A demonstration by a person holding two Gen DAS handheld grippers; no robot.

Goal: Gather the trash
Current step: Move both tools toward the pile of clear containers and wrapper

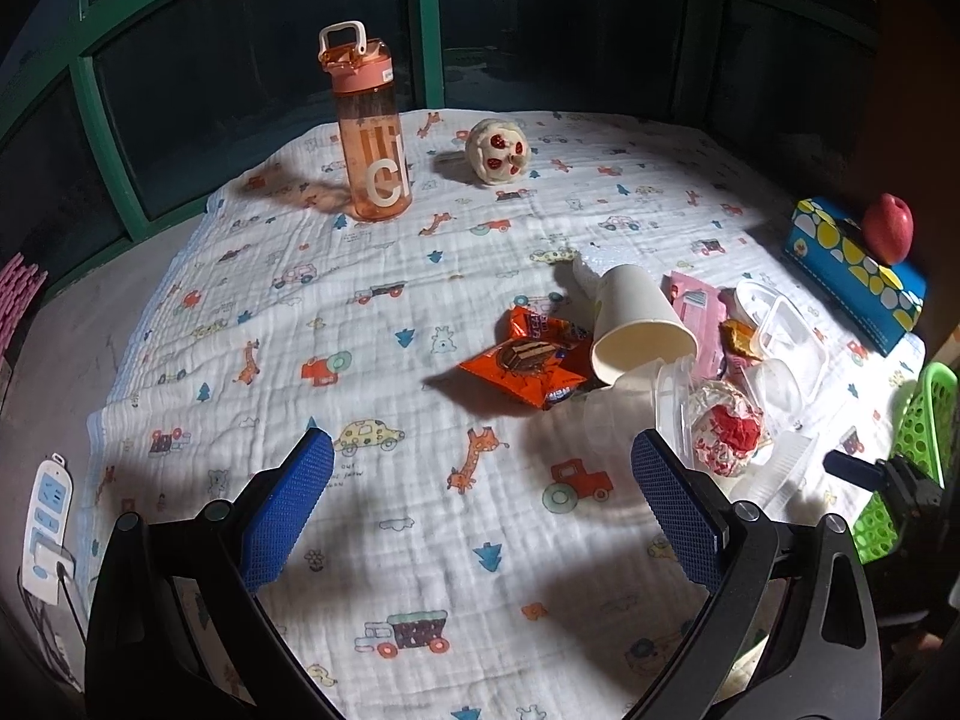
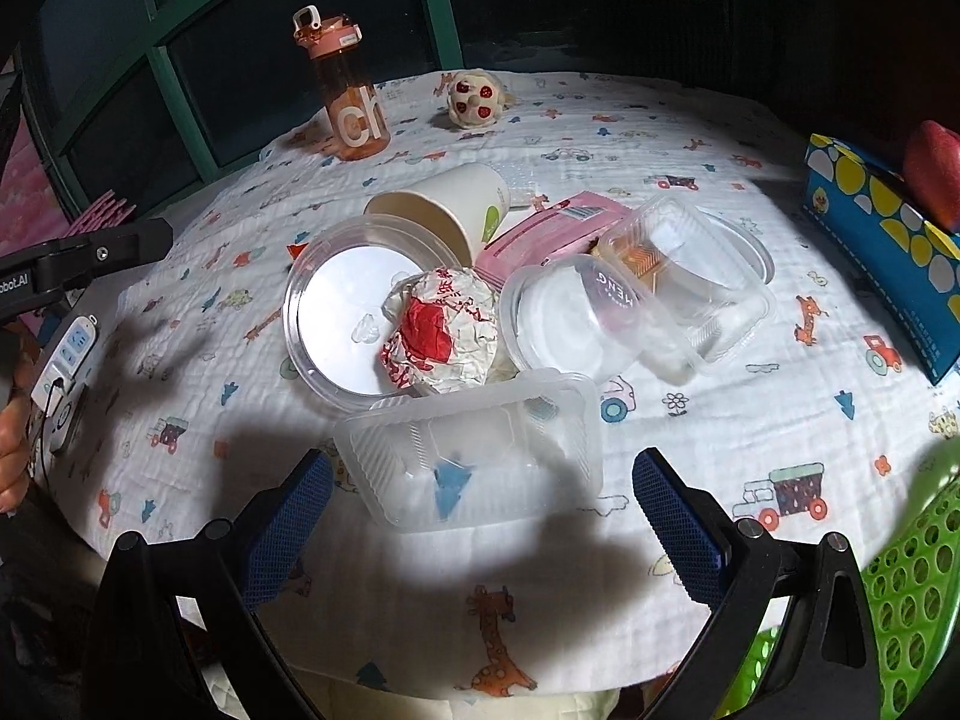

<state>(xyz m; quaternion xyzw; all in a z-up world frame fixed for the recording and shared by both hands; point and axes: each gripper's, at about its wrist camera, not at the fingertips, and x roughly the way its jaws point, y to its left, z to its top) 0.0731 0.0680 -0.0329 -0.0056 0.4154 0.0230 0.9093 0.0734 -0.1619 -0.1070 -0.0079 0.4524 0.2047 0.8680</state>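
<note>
- Showing the approach step: the right gripper (image 2: 483,516) is held released, jaws spread wide, with the clear plastic tray (image 2: 474,450) lying between and just ahead of its blue textured pads (image 2: 288,534); nothing is grasped.
- The left gripper (image 1: 480,510) is likewise seen released and empty above bare printed cloth (image 1: 240,312).
- The trash is heaped at centre frame in the right view: a crumpled red-and-white wrapper (image 2: 441,330) resting on a round clear lid (image 2: 336,324), a tipped paper cup (image 2: 444,210), thin transparent tubs (image 2: 690,294), a pink packet (image 2: 540,228). An orange foil wrapper (image 1: 528,360) is visible in the left view.
- A green perforated basket (image 2: 912,600) is seen at lower right, judged the likely receptacle.
- The next move is judged to require closing on the tray's thin, flexible rim.
</note>
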